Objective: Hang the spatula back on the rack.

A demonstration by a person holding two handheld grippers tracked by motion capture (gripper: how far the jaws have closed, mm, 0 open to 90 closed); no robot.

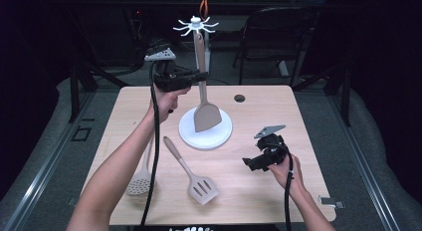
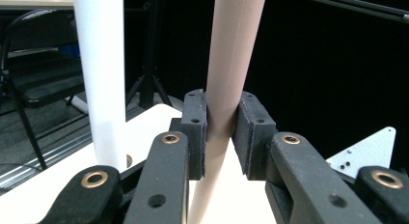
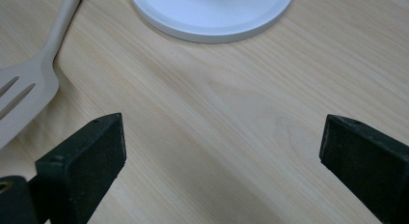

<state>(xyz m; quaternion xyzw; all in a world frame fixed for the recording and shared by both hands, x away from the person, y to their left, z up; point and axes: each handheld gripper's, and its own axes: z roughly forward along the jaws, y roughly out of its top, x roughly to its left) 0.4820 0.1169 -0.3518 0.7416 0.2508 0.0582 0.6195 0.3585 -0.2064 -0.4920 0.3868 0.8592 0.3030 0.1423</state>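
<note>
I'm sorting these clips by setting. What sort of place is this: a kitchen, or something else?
Probably a lab or recording studio, not a kitchen: a bare wooden table ringed by dark drapes, a folding chair behind it, and handheld cabled grippers working with kitchen utensils.

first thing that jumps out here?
The left gripper, raised above the table's far side, is clamped on the handle of a beige turner hanging from the white hook stand. Nearer, a slotted spatula lies on the table, with the right gripper open beside it.
</note>
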